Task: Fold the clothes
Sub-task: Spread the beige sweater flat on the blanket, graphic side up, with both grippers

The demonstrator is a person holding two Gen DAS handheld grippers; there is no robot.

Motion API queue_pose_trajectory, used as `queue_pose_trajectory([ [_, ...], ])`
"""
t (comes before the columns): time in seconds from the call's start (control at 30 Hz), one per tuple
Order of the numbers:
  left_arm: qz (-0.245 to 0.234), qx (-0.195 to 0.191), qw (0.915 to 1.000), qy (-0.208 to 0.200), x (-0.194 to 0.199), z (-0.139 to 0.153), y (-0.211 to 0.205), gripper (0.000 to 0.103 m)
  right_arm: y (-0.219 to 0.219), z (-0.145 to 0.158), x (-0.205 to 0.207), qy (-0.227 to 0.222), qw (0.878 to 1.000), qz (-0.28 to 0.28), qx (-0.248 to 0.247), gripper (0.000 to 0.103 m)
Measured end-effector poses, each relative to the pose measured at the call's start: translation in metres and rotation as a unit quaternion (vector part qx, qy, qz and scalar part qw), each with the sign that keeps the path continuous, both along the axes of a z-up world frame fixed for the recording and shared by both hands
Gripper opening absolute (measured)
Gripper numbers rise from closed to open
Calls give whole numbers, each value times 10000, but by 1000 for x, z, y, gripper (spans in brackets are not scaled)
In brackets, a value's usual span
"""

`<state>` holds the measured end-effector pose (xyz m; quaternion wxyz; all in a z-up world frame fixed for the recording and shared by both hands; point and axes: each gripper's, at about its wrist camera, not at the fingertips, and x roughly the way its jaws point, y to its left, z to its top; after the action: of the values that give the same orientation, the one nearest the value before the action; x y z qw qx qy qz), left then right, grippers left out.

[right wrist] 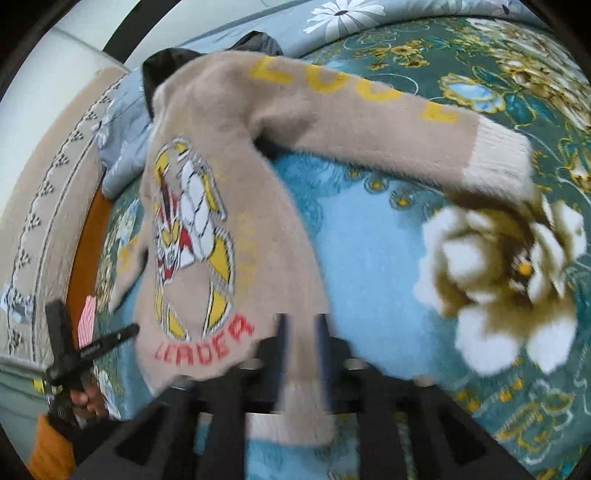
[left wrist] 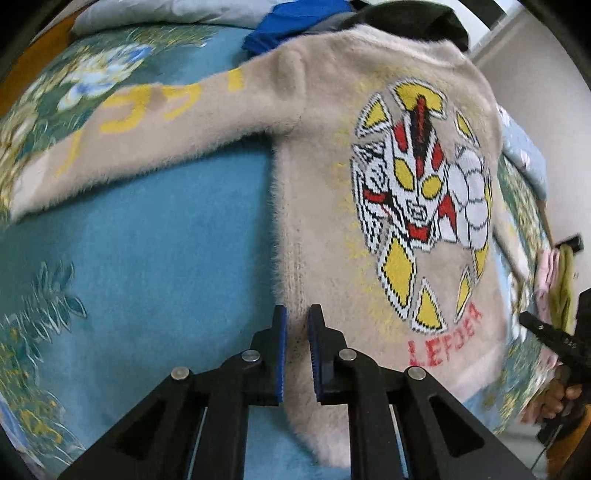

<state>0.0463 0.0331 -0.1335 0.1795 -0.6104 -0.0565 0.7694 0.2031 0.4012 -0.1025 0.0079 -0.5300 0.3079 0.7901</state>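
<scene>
A fuzzy beige sweater (left wrist: 321, 184) with a masked-hero picture and red lettering lies spread on a blue floral bedspread (left wrist: 147, 258). One sleeve (left wrist: 147, 140) with yellow letters reaches out to the left. My left gripper (left wrist: 296, 350) is shut on the sweater's left edge near the hem, with fabric between its blue pads. In the right wrist view the sweater (right wrist: 258, 258) is blurred, and my right gripper (right wrist: 301, 350) is shut on its right edge near the hem. Its other sleeve (right wrist: 369, 136) stretches right. Each view shows the opposite gripper at the side: the right one (left wrist: 550, 338), the left one (right wrist: 99, 345).
Blue clothing (left wrist: 295, 22) and a dark garment (left wrist: 406, 18) are piled beyond the sweater's collar. Pink and yellow-green cloth (left wrist: 557, 280) hangs at the right. A grey-blue flowered quilt (right wrist: 122, 122) lies at the bed's far side, next to an orange bed edge (right wrist: 88, 240).
</scene>
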Motion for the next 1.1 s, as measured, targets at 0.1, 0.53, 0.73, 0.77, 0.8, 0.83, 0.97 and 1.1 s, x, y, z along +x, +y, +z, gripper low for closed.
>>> queue_pose_trajectory([
  [0.1,102,65,9999,-88,-1,-3,5,13,-4,-10,-16,-186,9998,-28,90,54],
  [0.53,18,-92,9999,-104,-5,-1,46,11,-24,-14,-31,-681,9976,148,22,10],
  [0.73,-541,-459,9973,176,4,28,69,10,-27,14,0,-471,9980,371,-217,9],
  [0.77,-602,-549,9965,179,7,29,72,10,-28,12,4,-521,9976,398,-219,9],
  [0.8,-655,-653,9956,173,9,27,75,10,-30,6,8,-613,9970,420,-202,9],
  [0.83,-709,-757,9945,166,12,26,78,10,-31,-1,12,-714,9964,389,-221,9],
  [0.97,-538,-772,9956,-26,18,10,85,10,-31,-19,22,-915,9948,171,-406,9],
  [1.1,-118,-406,9990,-166,20,2,83,11,-22,-16,21,-768,9949,66,-648,14],
])
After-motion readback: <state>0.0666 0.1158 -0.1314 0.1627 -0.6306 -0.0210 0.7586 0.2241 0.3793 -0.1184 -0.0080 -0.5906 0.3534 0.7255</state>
